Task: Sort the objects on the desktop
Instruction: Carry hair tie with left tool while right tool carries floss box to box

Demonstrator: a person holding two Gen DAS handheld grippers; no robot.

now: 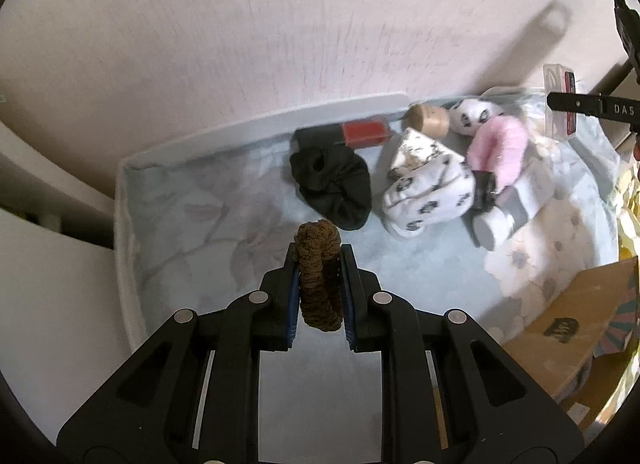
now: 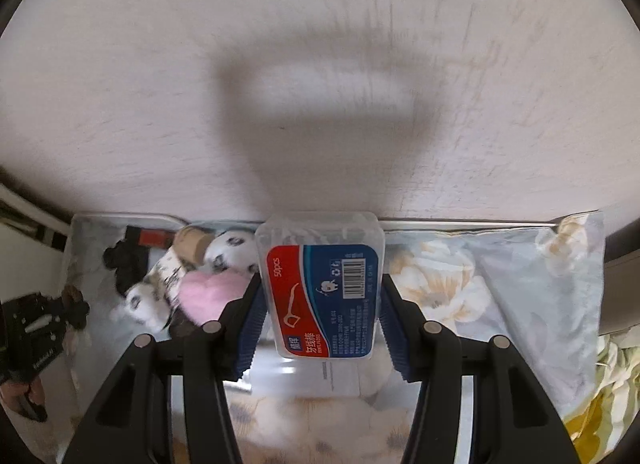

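**Both grippers loaded above the tray**

On the left, the left gripper has its jaws closed on a brown hair tie, pinched at the middle so the loop hangs free (probably to carry it away from the pile). Further right, a black scrunchie, patterned socks and a pink plush lie crowded at the tray's back wall. The right gripper clamps a floss pick box by its long sides. The tray has a flowered lining, and a pale wall stands behind.
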